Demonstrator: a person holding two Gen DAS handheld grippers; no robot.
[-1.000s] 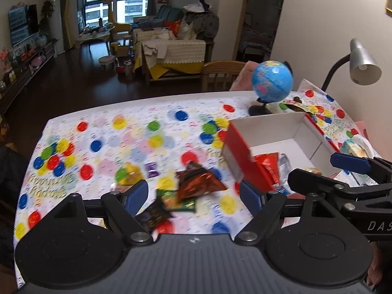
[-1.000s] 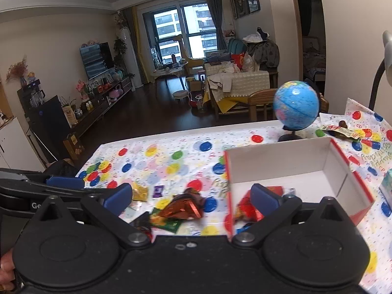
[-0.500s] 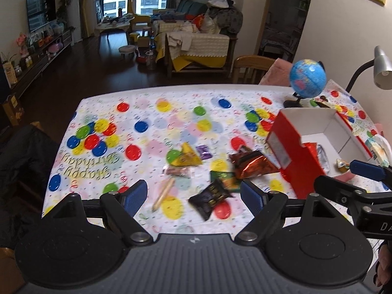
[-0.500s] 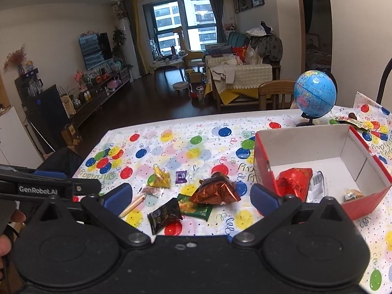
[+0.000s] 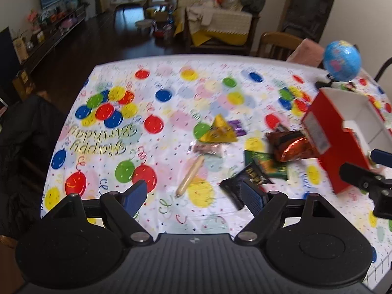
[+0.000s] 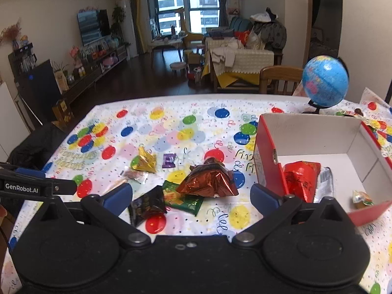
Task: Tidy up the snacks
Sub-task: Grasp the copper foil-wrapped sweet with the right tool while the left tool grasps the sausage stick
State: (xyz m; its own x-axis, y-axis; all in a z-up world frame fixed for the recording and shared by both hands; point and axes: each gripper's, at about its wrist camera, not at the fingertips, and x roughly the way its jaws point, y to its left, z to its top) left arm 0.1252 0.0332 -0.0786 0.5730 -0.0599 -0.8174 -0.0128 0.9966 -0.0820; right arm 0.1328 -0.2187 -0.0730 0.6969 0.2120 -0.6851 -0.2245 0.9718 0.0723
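Both claws stand spread wide and hold nothing. Left gripper hangs over the near part of the table with its blue pads apart; between them, on the cloth, lies a thin tan stick snack, and the corner of a black packet lies just beside its right pad, whether touching I cannot tell. Right gripper is likewise released, its pads bracketing the black packet, a green packet and a crumpled copper-brown foil bag, which overlaps the green one; none of these is pressed by a pad. Farther out on the balloon-print tablecloth sit a gold foil pouch, a small purple wrapper just beside it, and a clear-wrapped sweet near the stick. To the right stands the red box with a white inside, open at the top; in it lie a red bag, a clear silvery packet touching that bag, and a small wrapped piece near the front wall. Behind the box is a blue globe on a dark stand, and beyond the table's far edge a wooden chair.
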